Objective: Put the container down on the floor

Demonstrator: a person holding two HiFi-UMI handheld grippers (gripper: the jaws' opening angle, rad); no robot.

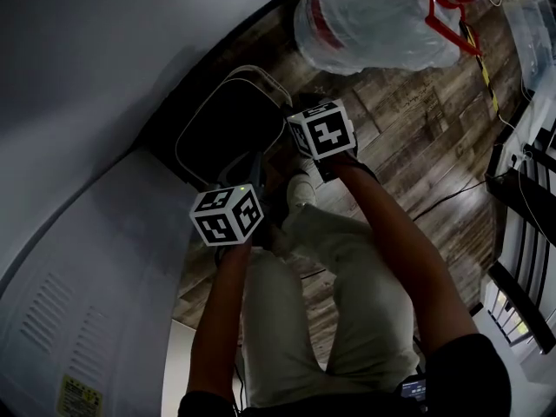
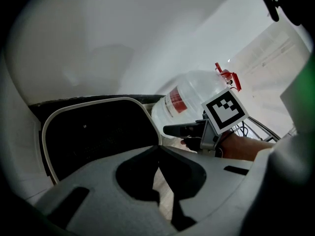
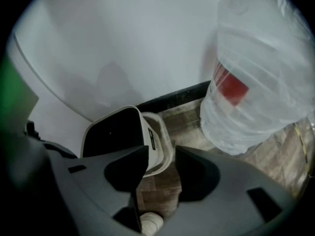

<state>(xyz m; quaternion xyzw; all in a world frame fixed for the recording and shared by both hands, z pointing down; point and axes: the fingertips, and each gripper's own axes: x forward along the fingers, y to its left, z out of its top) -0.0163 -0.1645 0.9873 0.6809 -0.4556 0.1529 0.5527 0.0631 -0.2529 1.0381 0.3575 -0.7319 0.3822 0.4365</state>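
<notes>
The container [image 1: 221, 129] is a white bin with a dark inside. It stands on the wood floor against the wall's dark skirting [image 3: 172, 96]. In the left gripper view its rim [image 2: 88, 102] runs right up to my left gripper [image 2: 158, 149], whose tips meet on that rim. In the head view the left gripper's marker cube [image 1: 228, 215] sits just in front of the bin. My right gripper [image 3: 161, 156] stands open at the bin's right side [image 3: 152, 141], its pads off the wall. Its fingers [image 2: 178, 130] show empty in the left gripper view.
A big clear water jug [image 1: 373, 16] with a red handle stands on the floor right of the bin. A white shoe [image 1: 300, 194] is just behind the grippers. A white appliance [image 1: 78, 302] fills the left, and dark racks [image 1: 521, 259] and a cable [image 1: 443, 200] lie at the right.
</notes>
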